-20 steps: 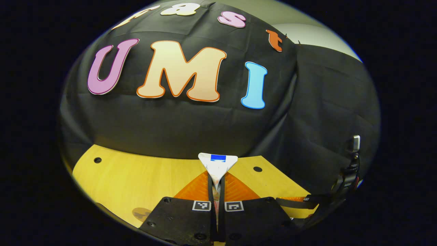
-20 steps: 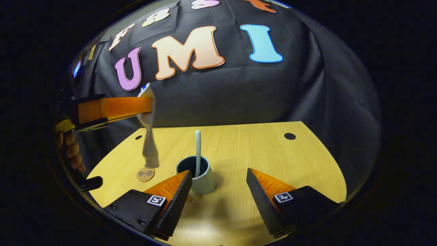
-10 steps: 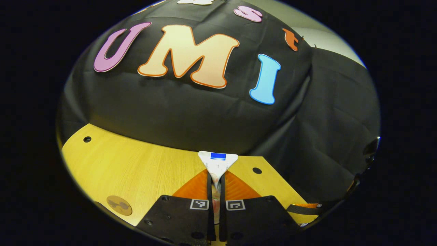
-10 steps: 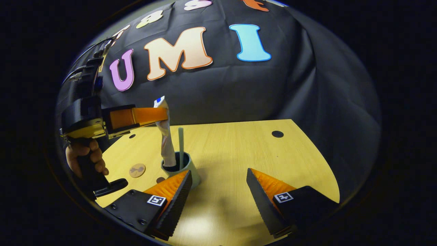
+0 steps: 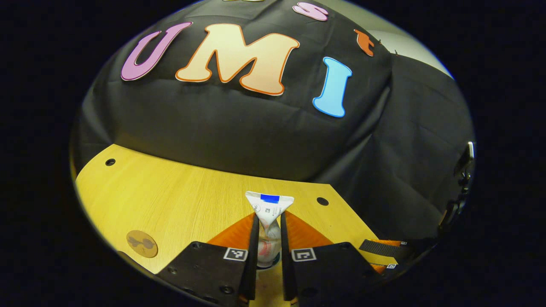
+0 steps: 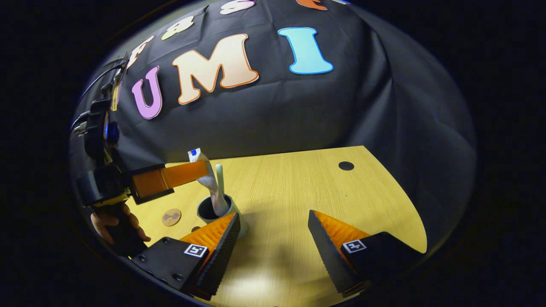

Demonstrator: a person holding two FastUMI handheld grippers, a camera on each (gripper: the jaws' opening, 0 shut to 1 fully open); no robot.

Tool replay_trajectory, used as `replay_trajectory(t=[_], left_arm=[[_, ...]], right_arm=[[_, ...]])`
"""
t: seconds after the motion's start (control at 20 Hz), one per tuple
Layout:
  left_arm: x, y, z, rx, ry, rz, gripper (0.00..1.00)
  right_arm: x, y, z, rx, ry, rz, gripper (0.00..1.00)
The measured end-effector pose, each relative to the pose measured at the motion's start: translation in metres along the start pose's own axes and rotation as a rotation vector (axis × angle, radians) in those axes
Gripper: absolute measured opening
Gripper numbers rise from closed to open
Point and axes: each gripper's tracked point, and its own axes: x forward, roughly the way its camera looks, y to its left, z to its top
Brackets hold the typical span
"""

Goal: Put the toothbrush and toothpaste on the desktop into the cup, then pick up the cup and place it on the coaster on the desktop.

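Observation:
A white toothpaste tube (image 6: 209,183) stands tilted with its lower end inside the grey-blue cup (image 6: 207,212), beside the pale toothbrush (image 6: 219,175) that sticks up out of it. My left gripper (image 6: 200,170) reaches over the cup from the left, its fingers a little apart around the tube's upper part. In the left gripper view the tube's crimped end (image 5: 269,204) rises between the slightly open left gripper (image 5: 269,215). My right gripper (image 6: 273,213) is wide open and holds nothing, low over the table. Its left finger hides part of the cup's wall. The round brown coaster (image 6: 171,217) (image 5: 142,244) lies left of the cup.
The wooden table (image 6: 320,187) has small round holes near its far edge. The black cloth wall closes in behind and to the right. A hand (image 6: 113,221) grips the left gripper's handle at the table's left side.
The left gripper carried the toothpaste right and down until its lower end entered the cup. Its fingers have since parted a little. The right gripper stayed open and barely moved.

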Motion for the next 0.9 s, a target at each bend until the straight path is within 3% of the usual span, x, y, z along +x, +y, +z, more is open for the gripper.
replay_trajectory(t=[0.05, 0.15, 0.25, 0.3, 0.55, 0.8, 0.85, 0.9], left_arm=[[-0.007, 0.000, -0.003, 0.008, 0.004, 0.003, 0.28], [-0.019, 0.002, -0.003, 0.019, -0.003, 0.017, 0.42], [-0.032, 0.011, -0.004, 0.031, -0.013, 0.049, 0.79], [-0.038, 0.016, -0.005, 0.041, -0.015, 0.064, 0.98], [-0.086, 0.056, 0.002, 0.075, -0.052, 0.147, 0.95], [-0.128, 0.104, 0.007, 0.119, -0.064, 0.200, 0.95], [-0.134, 0.114, 0.007, 0.117, -0.062, 0.213, 0.95], [-0.140, 0.124, 0.006, 0.111, -0.064, 0.223, 0.95]], right_arm=[[0.000, 0.003, 0.002, -0.002, 0.000, 0.007, 0.95], [-0.002, 0.010, 0.005, -0.001, 0.003, 0.025, 0.99], [-0.001, 0.021, 0.008, 0.001, 0.016, 0.047, 0.95], [-0.002, 0.027, 0.007, -0.001, 0.025, 0.060, 0.99], [0.004, 0.060, 0.008, -0.049, 0.101, 0.085, 0.99], [0.008, 0.095, -0.021, -0.042, 0.305, 0.114, 0.95], [0.011, 0.095, -0.025, -0.050, 0.325, 0.095, 0.99], [0.014, 0.097, -0.028, -0.054, 0.344, 0.081, 0.94]])
